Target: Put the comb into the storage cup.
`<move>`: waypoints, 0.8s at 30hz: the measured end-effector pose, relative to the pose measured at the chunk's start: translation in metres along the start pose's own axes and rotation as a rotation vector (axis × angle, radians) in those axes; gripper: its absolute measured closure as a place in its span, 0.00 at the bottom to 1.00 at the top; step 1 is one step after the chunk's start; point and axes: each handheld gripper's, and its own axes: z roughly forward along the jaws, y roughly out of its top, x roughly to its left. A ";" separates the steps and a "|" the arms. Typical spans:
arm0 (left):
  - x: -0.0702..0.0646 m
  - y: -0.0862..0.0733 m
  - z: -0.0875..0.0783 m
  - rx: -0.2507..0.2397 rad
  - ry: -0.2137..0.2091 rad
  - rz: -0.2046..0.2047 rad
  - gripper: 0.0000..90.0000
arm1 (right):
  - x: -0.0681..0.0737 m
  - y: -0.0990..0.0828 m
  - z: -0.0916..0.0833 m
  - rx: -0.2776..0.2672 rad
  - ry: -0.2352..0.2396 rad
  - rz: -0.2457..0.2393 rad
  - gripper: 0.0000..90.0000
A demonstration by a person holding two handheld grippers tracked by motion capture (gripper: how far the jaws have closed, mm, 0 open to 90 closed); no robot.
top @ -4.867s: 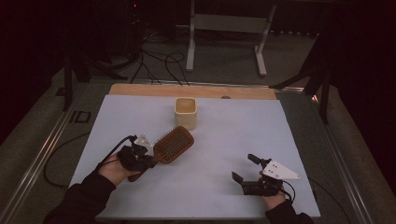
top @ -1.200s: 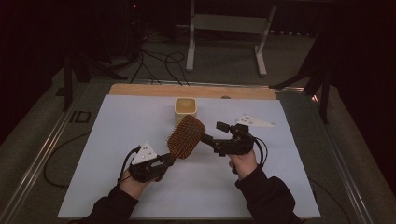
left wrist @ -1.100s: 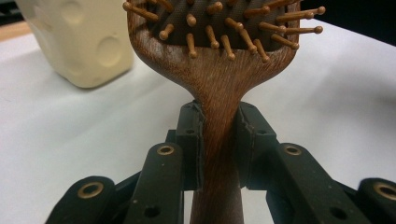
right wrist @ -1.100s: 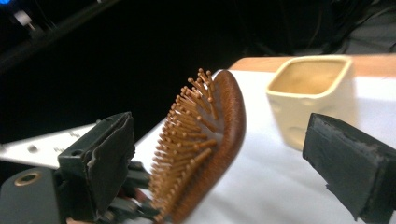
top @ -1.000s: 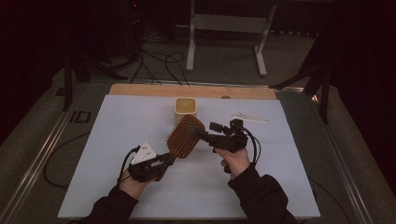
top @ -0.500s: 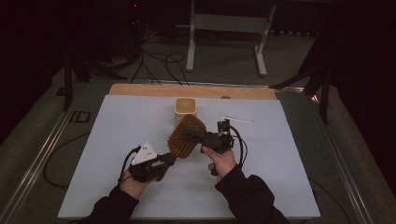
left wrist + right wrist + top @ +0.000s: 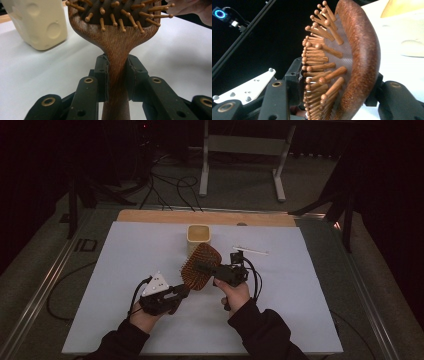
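A wooden paddle hairbrush stands tilted above the white table sheet, with its bristles toward the person. My left gripper is shut on its handle; the left gripper view has the handle pinched between both pads of that gripper. My right gripper comes in from the right, and its jaws have just been closing across the brush head. In the right gripper view one pad sits against the bristles and the other against the curved wooden back. A cream cup stands just behind the brush.
The cup is close to the brush head. A wooden strip edges the table's far side. Beyond it are a metal stand and floor cables. The white sheet has room left and right of the hands.
The brush went from flat on the sheet to raised and tilted in my left gripper. My right gripper swung in from the right front, turned on its side and closed on the brush head.
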 end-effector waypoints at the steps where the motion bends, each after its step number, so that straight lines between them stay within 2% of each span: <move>1: 0.000 0.000 0.000 0.002 -0.005 -0.002 0.82 | 0.000 0.000 0.000 -0.005 0.002 0.003 0.54; 7: 0.001 0.000 0.002 0.003 -0.015 -0.007 0.82 | 0.003 -0.001 -0.001 -0.013 -0.011 -0.023 0.57; 14: 0.001 0.001 0.002 0.000 -0.026 -0.021 0.80 | 0.010 0.000 -0.002 -0.017 -0.021 -0.095 0.58; 16: 0.003 0.001 0.004 0.018 -0.037 -0.029 0.73 | 0.012 0.002 -0.002 -0.022 -0.027 -0.112 0.58; 18: 0.003 0.001 0.005 0.031 -0.065 -0.035 0.68 | 0.013 0.004 -0.004 -0.029 -0.029 -0.124 0.58; 22: 0.003 0.002 0.004 0.041 -0.064 -0.034 0.55 | 0.013 0.008 -0.008 -0.039 -0.029 -0.135 0.58; 24: 0.004 0.002 0.004 0.044 -0.070 -0.038 0.53 | 0.013 0.010 -0.010 -0.044 -0.027 -0.139 0.58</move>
